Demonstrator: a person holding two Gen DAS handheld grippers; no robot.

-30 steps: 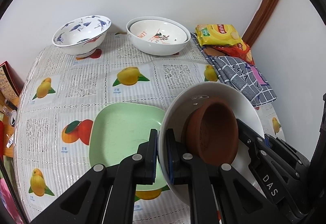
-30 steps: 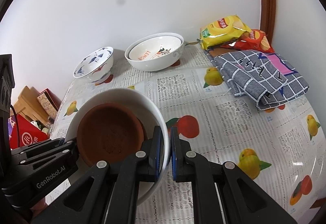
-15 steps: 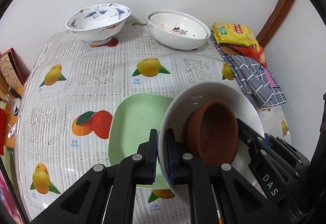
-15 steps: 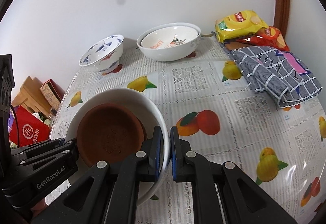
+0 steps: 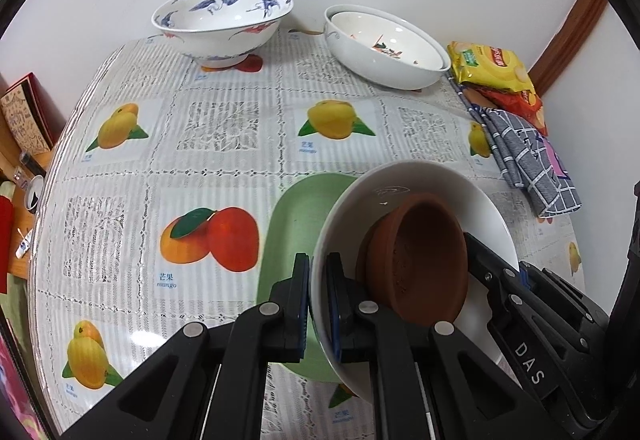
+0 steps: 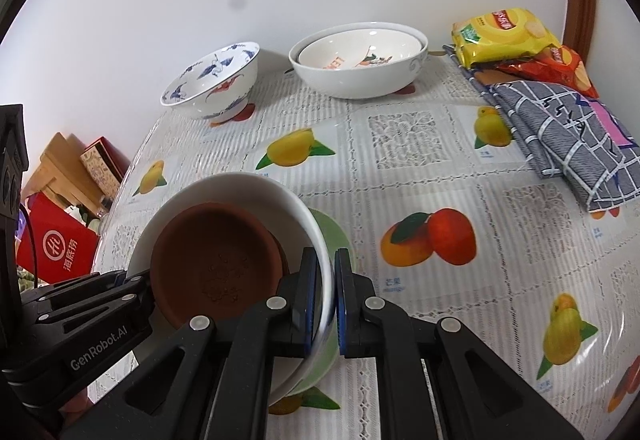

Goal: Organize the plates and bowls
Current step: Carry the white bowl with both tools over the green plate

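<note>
Here the white bowl (image 5: 412, 184), pinched by both grippers, opens upward.

a plain white bowl (image 5: 420, 184) is seen with a terracotta-brown dish (image 5: 416, 260) inside, over a pale green plate (image 5: 296, 216). blue birds are painted on the far bowl (image 5: 222, 24). the tablecloth (image 5: 224, 128) is printed with mangoes.

A clay saucer (image 5: 416, 260) sits inside a bowl (image 5: 424, 192) held over a plate (image 5: 296, 216) on the worktop (image 5: 224, 128); behind, a crane-pattern bowl (image 5: 222, 24) stands left of two nested bowls (image 5: 384, 48), snack bags (image 5: 496, 76) and a folded cloth (image 5: 528, 156) at right.
</note>
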